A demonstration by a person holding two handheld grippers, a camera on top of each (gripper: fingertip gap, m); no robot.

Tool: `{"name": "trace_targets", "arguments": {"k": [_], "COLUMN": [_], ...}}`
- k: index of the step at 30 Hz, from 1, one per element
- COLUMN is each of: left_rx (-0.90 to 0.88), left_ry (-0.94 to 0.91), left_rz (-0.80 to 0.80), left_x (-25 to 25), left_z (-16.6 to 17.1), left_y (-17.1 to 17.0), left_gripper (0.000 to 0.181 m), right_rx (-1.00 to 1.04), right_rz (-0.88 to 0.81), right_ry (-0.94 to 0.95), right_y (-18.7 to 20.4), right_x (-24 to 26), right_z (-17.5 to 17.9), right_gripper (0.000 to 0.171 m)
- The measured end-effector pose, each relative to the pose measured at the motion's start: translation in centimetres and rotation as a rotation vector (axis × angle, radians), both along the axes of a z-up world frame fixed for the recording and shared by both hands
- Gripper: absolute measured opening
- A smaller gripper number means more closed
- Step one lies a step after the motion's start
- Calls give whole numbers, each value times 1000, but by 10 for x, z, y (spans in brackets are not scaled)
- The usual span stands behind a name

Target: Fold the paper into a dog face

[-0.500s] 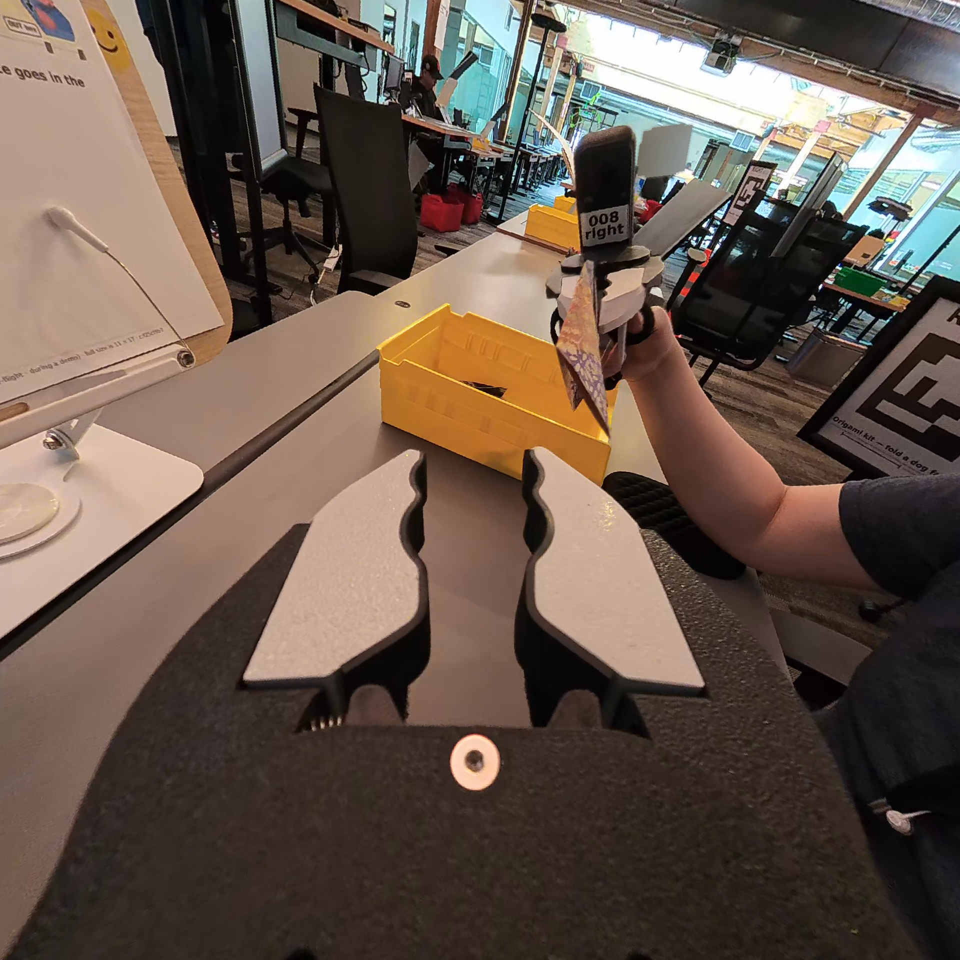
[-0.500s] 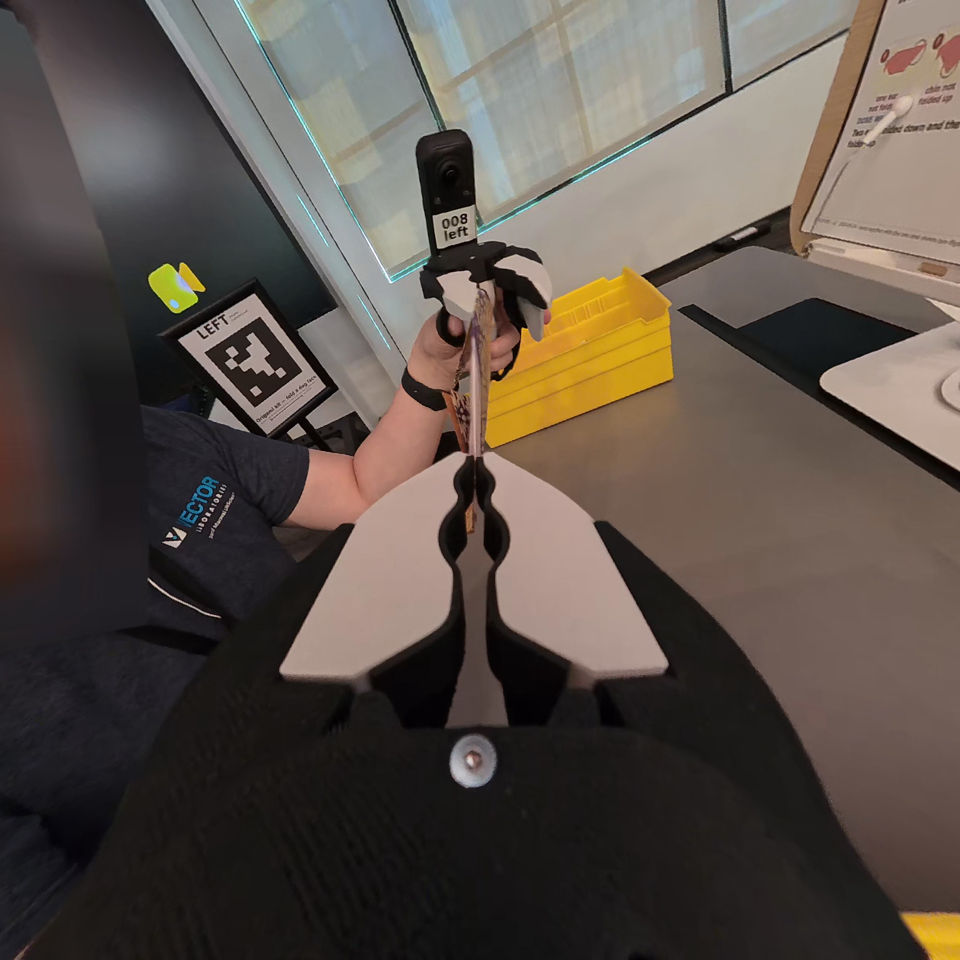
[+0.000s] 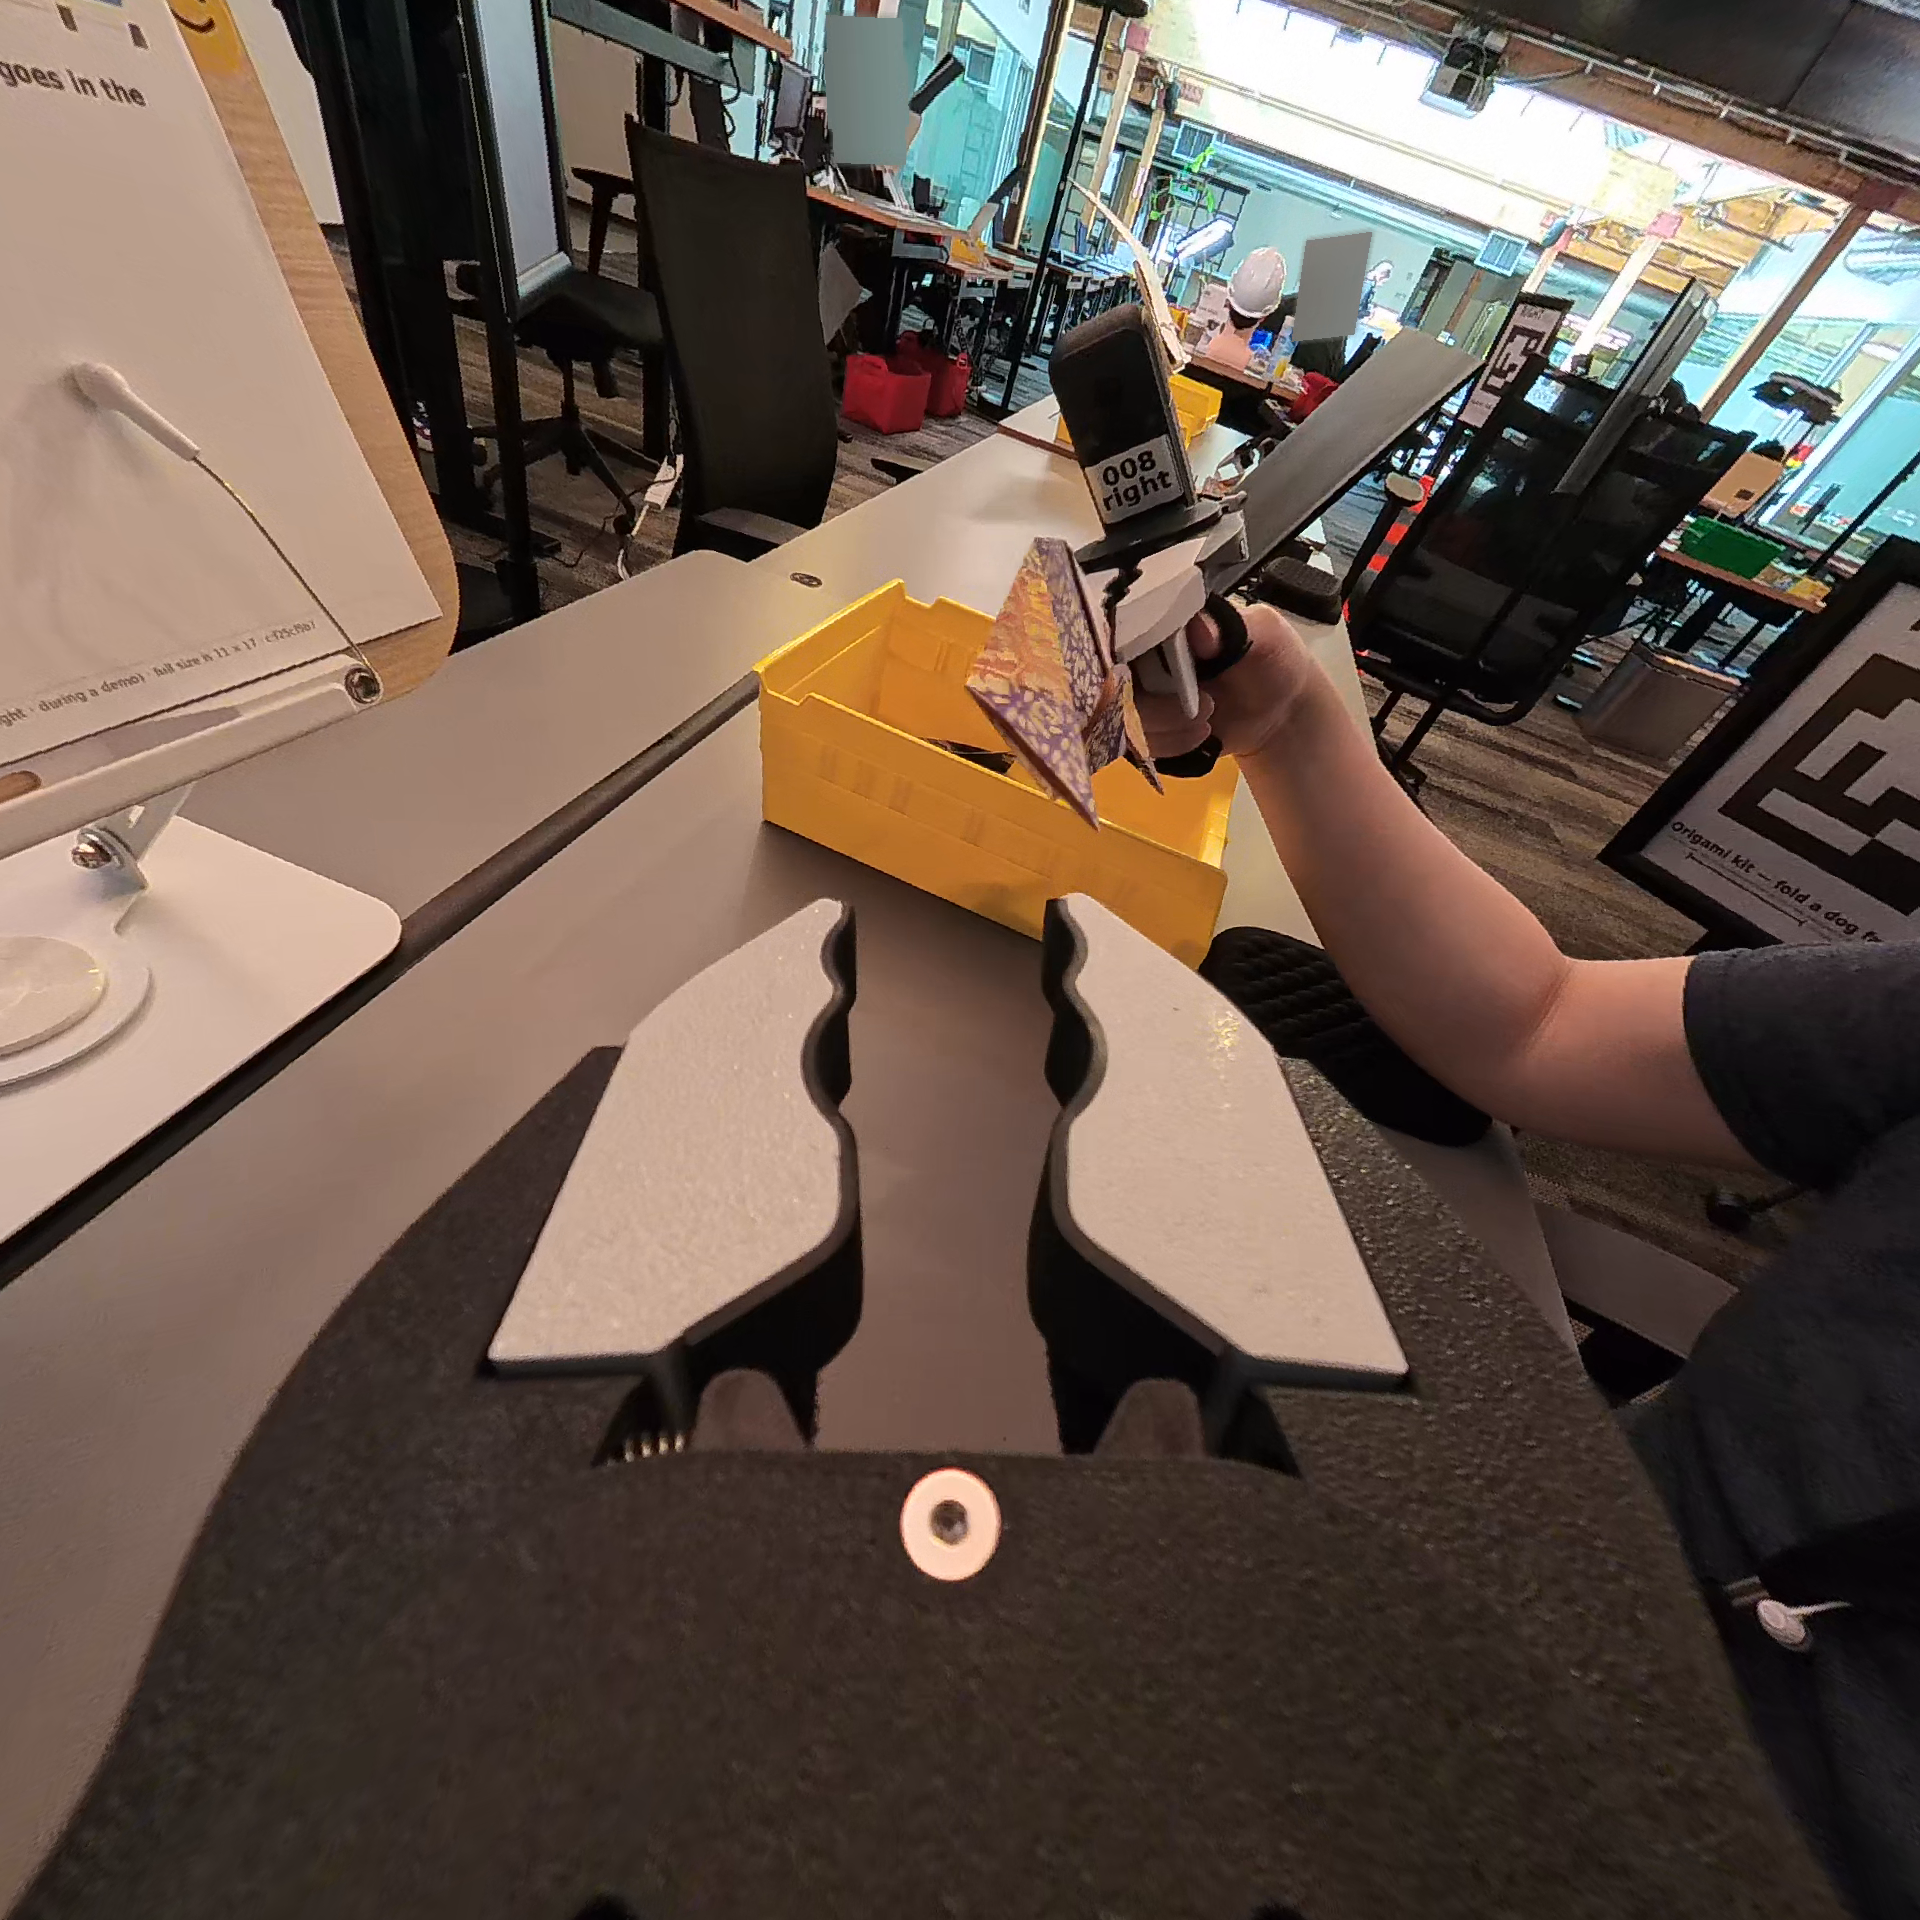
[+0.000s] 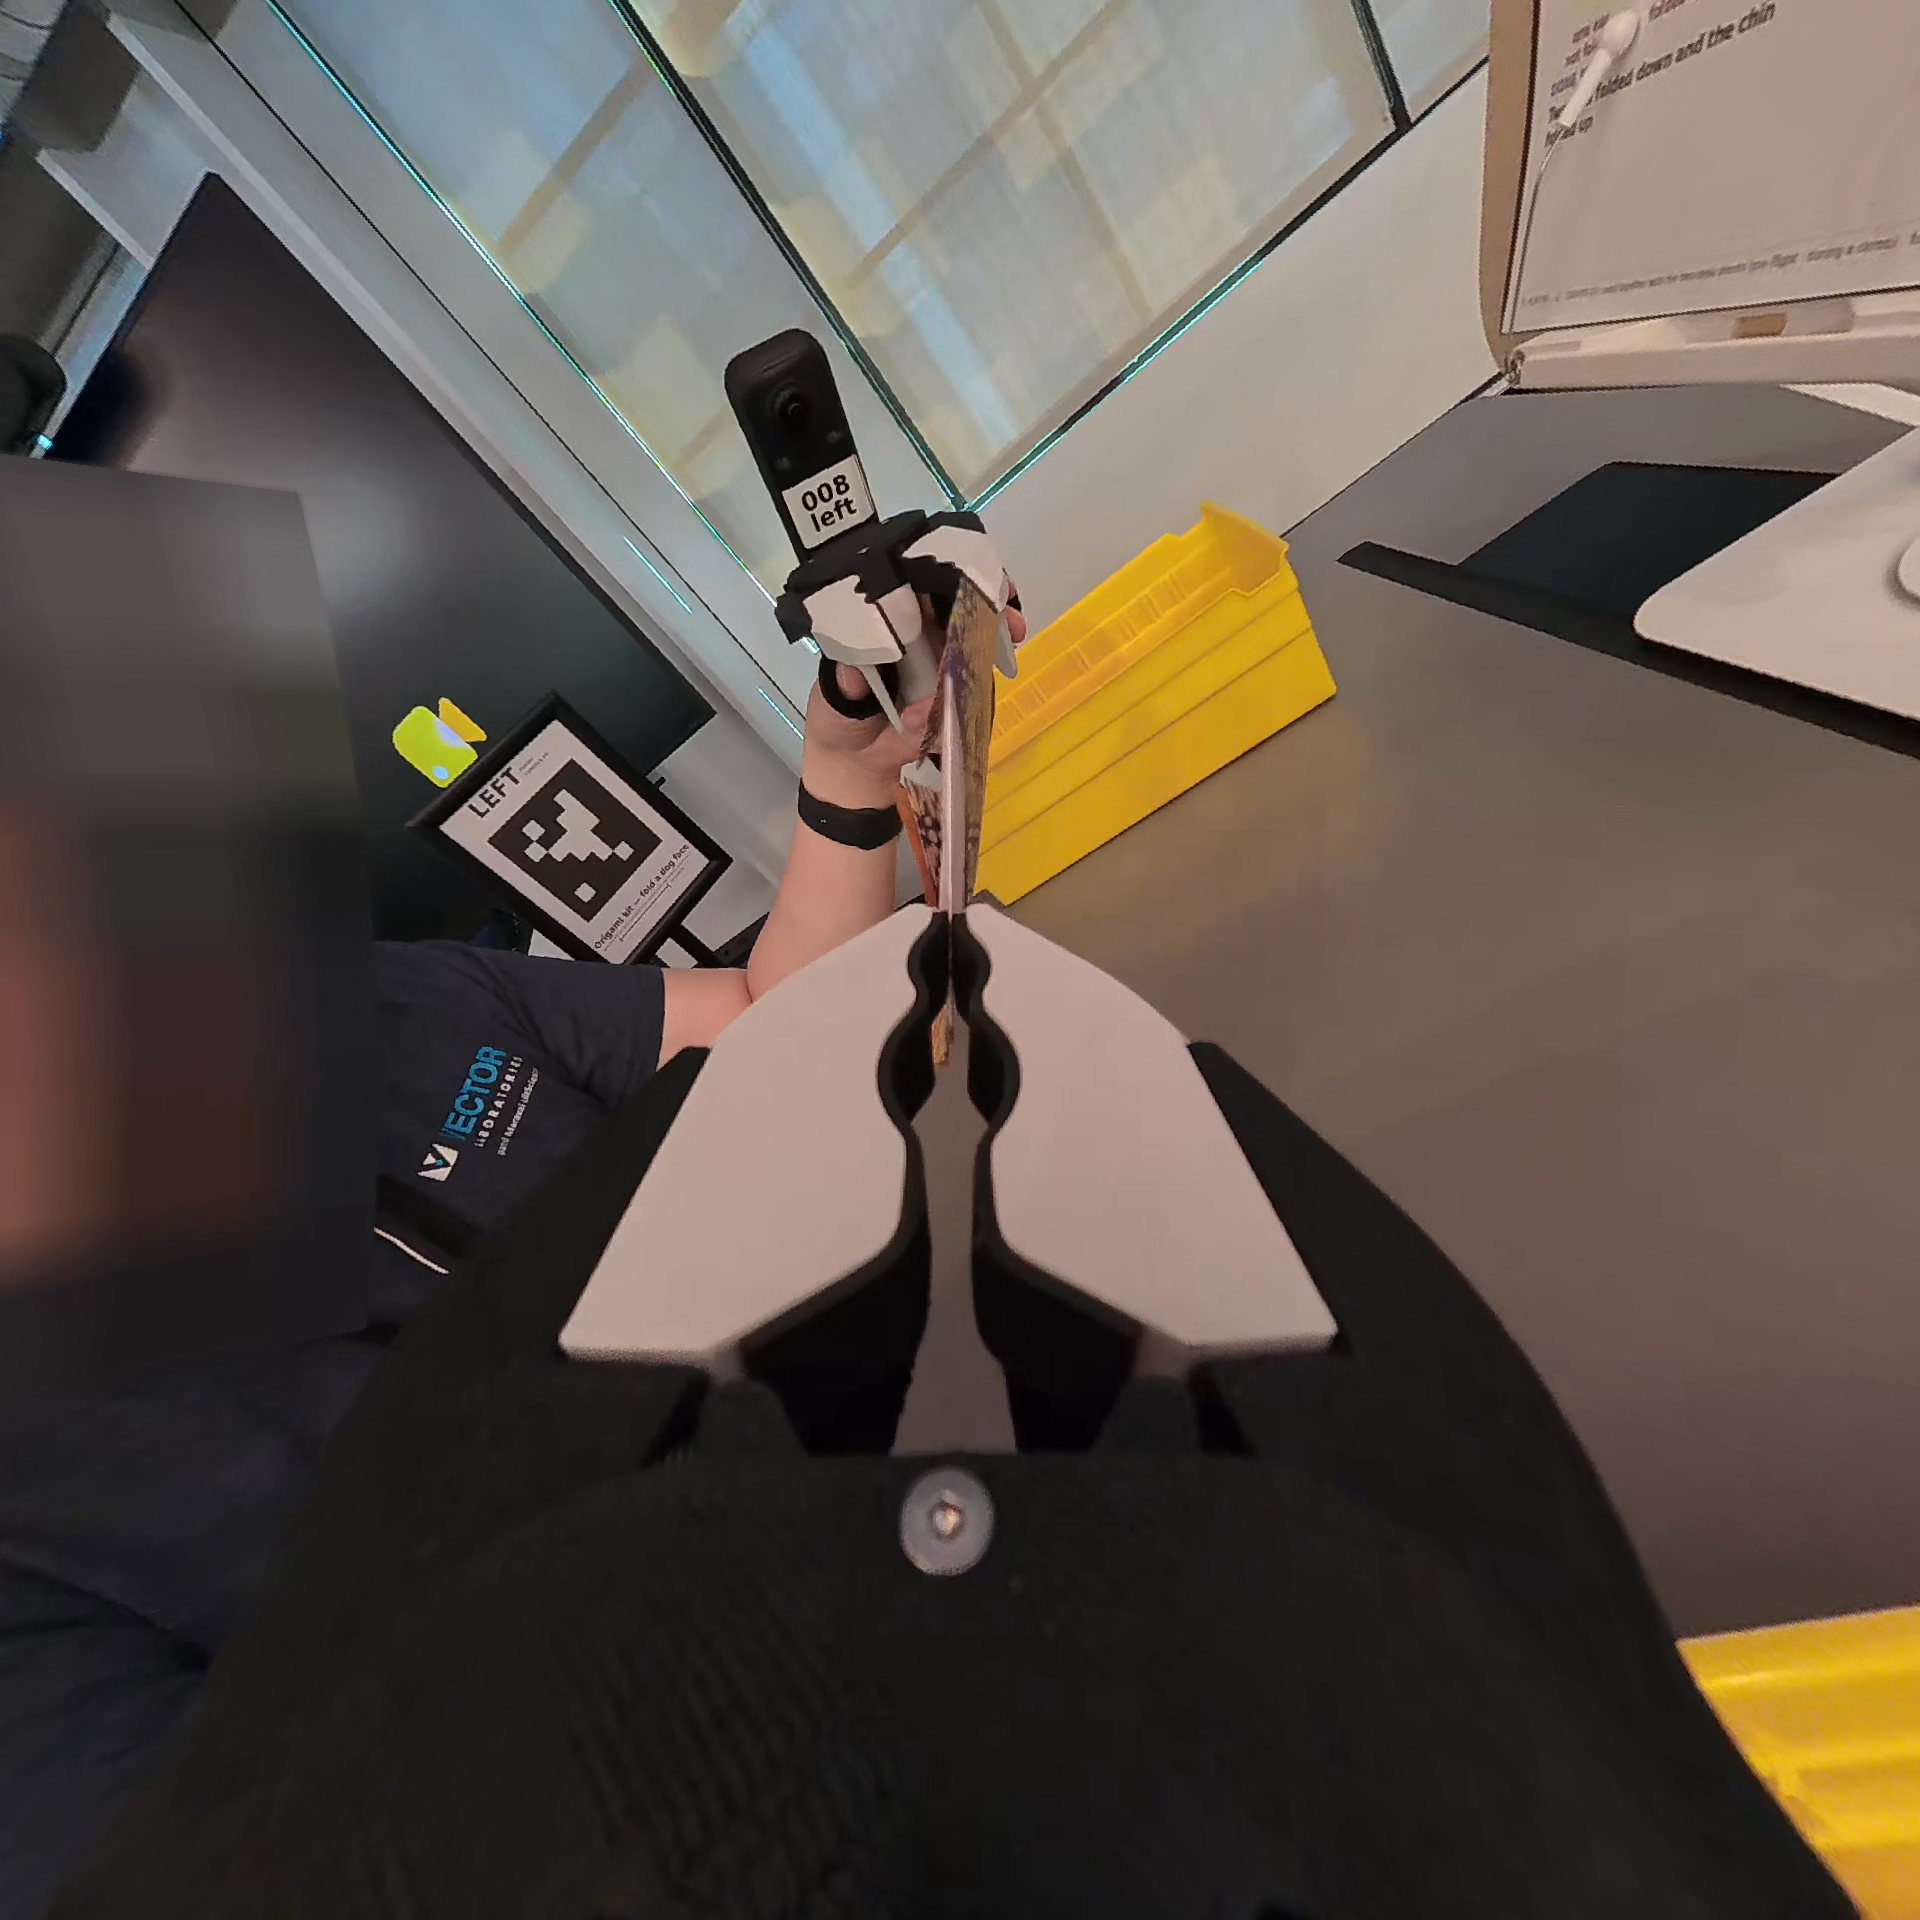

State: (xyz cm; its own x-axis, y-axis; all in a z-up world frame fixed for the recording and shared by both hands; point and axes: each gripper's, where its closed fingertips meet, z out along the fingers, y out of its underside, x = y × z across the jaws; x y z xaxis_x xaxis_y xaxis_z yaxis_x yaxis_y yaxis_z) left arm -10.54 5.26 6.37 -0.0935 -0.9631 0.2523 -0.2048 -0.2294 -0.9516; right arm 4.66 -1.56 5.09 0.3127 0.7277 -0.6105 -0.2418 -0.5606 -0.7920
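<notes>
Our right tongs (image 4: 951, 920) pinch the folded patterned paper (image 4: 956, 748) at its lower edge, holding it upright in the air above the grey worktop (image 4: 1507, 935). Our left tongs (image 3: 945, 935) gape apart, empty, facing the yellow bin (image 3: 987, 831).

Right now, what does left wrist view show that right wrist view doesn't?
Left wrist only: the paper broadside, folded and patterned, hanging over the yellow bin, and the left gripper open and empty. Right wrist only: the right gripper shut on the paper's edge. Both: paper held off the grey table.
</notes>
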Motion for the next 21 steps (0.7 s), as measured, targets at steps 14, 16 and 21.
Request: {"name": "trace_targets", "arguments": {"k": [14, 16, 21], "left_rx": [-2, 1, -27], "left_ry": [14, 19, 16], "left_rz": [1, -1, -19], "left_x": [0, -1, 1], "left_z": [-3, -3, -4], "left_y": [0, 0, -1], "left_gripper": [33, 34, 33], "right_rx": [-27, -47, -132], "right_rz": [12, -6, -229], "right_ry": [-17, -55, -171], "right_y": [-10, -31, -72], "right_x": [10, 30, 126], "right_z": [1, 7, 16], "right_gripper": [1, 1, 1]}}
